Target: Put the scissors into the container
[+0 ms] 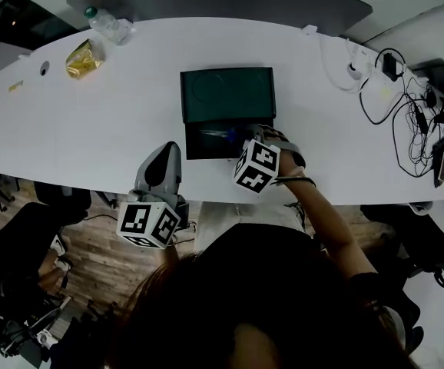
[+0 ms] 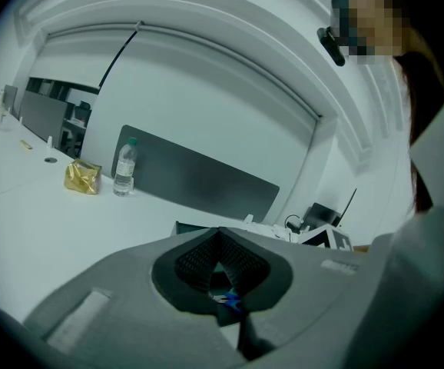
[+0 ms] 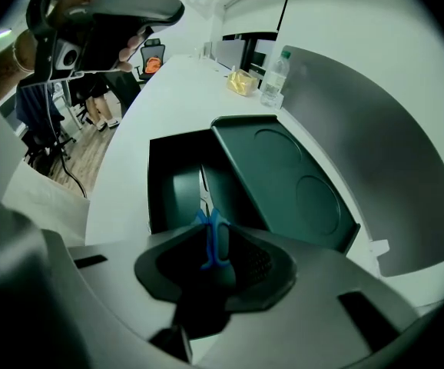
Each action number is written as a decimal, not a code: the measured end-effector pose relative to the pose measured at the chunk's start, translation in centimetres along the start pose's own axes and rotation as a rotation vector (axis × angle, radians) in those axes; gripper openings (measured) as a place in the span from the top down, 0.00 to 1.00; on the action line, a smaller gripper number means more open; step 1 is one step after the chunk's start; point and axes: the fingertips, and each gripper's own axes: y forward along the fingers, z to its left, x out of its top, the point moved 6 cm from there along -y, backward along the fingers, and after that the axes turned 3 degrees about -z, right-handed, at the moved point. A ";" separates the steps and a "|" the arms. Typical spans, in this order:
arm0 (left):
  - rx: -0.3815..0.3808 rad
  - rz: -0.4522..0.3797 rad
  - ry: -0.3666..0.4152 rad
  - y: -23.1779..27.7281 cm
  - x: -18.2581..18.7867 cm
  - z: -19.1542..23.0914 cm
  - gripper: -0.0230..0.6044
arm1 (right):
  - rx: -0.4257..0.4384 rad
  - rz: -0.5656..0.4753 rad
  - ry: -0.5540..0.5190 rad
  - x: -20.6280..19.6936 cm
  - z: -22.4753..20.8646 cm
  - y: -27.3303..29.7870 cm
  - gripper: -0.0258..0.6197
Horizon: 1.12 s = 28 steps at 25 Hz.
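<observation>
Right gripper view: right gripper (image 3: 216,244) released, jaws apart just above the blue scissors (image 3: 213,233), which lie in the open container (image 3: 168,187) (lid (image 3: 283,183) flipped to the far side). Left gripper (image 1: 165,157) clenched on nothing, at the near table (image 1: 91,129) edge, left of the container.

The desk (image 1: 91,114) is smooth, matt white. The container (image 1: 199,151) and its lid (image 1: 227,92) look like dark green moulded plastic with a dull sheen. The scissors (image 3: 216,244) have glossy blue plastic handles. The left gripper (image 2: 220,241) and right gripper (image 3: 205,229) have matt grey plastic shells, and the fingers (image 2: 191,267) carry black ribbed pads. A packet (image 1: 82,58) is crinkled gold foil, the bottle (image 1: 108,25) clear plastic, the floor (image 1: 107,244) wood planks.
</observation>
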 end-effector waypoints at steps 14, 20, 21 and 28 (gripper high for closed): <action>-0.088 -0.010 0.071 -1.8 0.8 -2.4 0.95 | -0.125 -0.124 0.196 0.9 0.9 -4.3 0.85; -0.116 -0.036 0.107 -3.0 1.7 -3.5 0.95 | -0.176 -0.206 0.276 1.8 1.6 -6.6 0.87; -0.122 -0.041 0.111 -3.2 1.8 -3.7 0.95 | -0.189 -0.217 0.285 1.9 1.7 -7.1 0.87; -0.177 -0.068 0.150 -4.6 2.7 -4.4 0.95 | -0.276 -0.299 0.368 2.6 2.3 -9.6 0.90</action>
